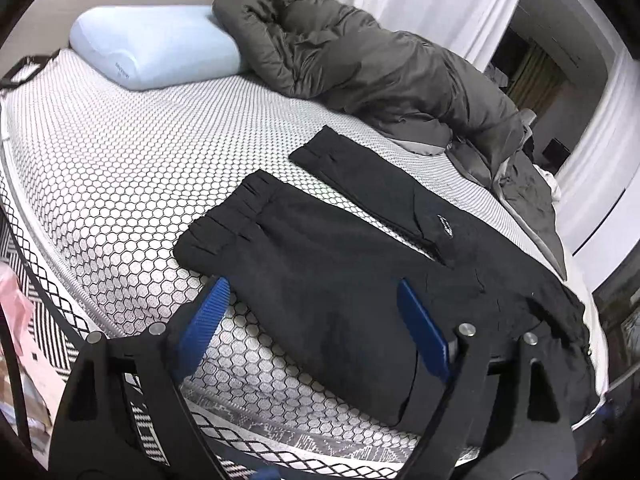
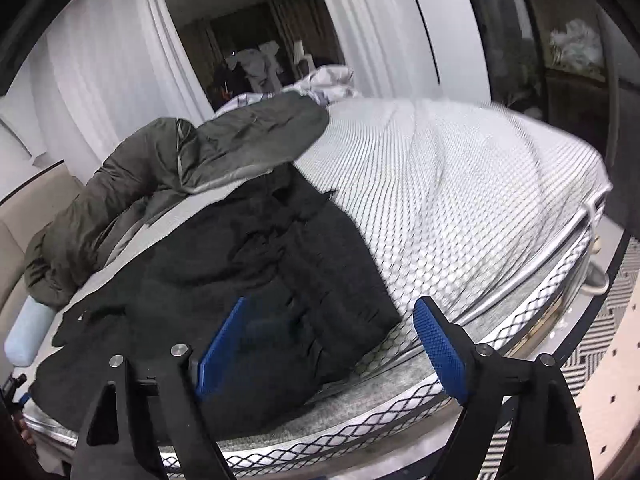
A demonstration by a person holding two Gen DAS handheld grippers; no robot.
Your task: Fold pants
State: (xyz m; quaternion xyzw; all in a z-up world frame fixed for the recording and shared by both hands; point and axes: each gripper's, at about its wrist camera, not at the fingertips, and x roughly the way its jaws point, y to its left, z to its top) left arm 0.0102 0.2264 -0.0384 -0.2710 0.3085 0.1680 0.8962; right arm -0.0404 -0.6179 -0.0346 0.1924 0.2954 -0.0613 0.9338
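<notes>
I take the mattress (image 1: 120, 184) as my landmark: the black pants (image 1: 340, 256) lie flat on its near edge, legs (image 1: 352, 168) running toward the pillow (image 1: 152, 52), I judge so both ends sit within reach. A dark duvet (image 1: 360, 56) is heaped along its far side. My left gripper (image 1: 312, 320) hangs spread over one leg, my right gripper (image 2: 328, 344) spread above the rumpled waist end, neither pinching cloth. The right view is smeared, and the waistband's outline is lost in black folds

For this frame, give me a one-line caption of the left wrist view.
Open left gripper hovers over black pants spread on the bed, pillow behind.
</notes>
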